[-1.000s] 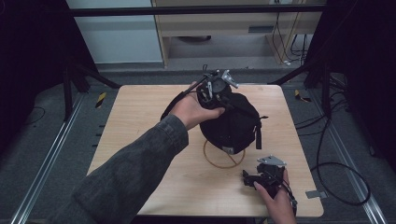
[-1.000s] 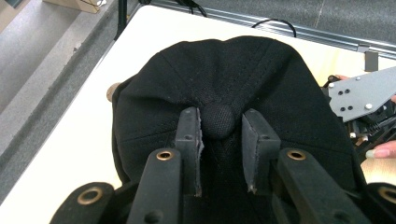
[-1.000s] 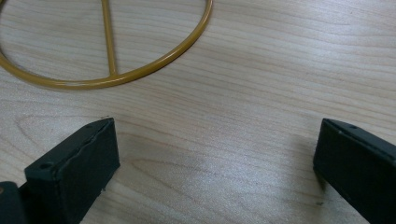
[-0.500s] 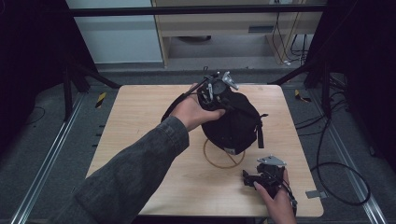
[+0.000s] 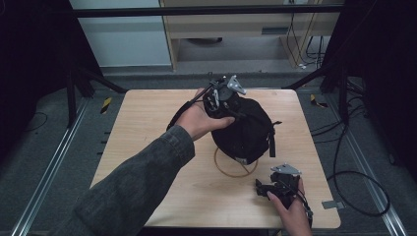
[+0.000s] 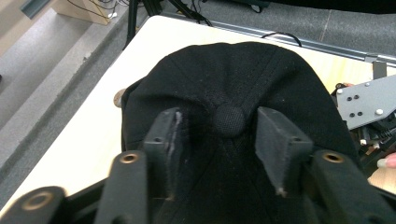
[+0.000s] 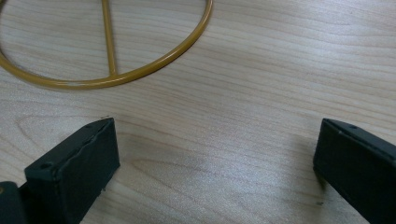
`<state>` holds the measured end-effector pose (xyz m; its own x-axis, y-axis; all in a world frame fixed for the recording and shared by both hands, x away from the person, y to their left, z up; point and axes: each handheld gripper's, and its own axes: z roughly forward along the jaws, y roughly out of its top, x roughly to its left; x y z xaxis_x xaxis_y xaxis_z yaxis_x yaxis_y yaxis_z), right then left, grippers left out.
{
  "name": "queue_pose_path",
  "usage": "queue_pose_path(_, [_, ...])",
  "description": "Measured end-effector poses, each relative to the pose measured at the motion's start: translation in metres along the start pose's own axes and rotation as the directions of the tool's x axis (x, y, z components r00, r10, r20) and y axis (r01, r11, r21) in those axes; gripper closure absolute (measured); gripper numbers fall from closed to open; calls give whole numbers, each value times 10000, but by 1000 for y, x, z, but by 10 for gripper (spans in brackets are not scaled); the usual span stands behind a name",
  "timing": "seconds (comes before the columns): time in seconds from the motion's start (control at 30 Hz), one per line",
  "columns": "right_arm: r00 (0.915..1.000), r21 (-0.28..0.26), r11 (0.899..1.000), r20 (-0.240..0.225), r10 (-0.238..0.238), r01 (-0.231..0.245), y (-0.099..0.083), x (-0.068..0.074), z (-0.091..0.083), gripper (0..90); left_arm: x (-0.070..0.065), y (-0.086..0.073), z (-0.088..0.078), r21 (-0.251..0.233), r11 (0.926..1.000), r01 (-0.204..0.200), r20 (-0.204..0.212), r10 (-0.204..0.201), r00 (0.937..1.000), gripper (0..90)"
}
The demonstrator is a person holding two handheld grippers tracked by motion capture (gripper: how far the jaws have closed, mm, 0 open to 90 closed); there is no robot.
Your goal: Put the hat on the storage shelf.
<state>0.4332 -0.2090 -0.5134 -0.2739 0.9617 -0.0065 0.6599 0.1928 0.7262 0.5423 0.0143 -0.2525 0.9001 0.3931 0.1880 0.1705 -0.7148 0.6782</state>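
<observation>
over the cap (image 6: pixel 224 93), left tool (image 6: pixel 224 133) opening.

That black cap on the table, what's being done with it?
A person works at a wooden table with a hand-held gripper in each hand. The left gripper is at the crown of the black cap, which sits on a yellow wire stand. Its jaws have just been opening and now stand either side of the cap's top button, no longer pinching it. The right gripper rests open on the table nearby, holding nothing.
</observation>
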Motion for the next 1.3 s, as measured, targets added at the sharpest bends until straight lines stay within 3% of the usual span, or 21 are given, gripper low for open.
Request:
queue_pose_path(0.33, [10000,5,10000,9,4,-4,0,0,0,4,-2,-3,-2,-461,9989,-68,-278,55,9996,277])
queue_pose_path(0.67, [10000,1,10000,1,0,0,0,0,0,3,-5,-7,-5,-968,9951,188,-274,-215,9994,92])
queue_pose_path(1.3, [10000,12,10000,-8,36,-36,0,0,0,4,-23,-23,-15,-1584,9871,249,-157,-277,9995,53])
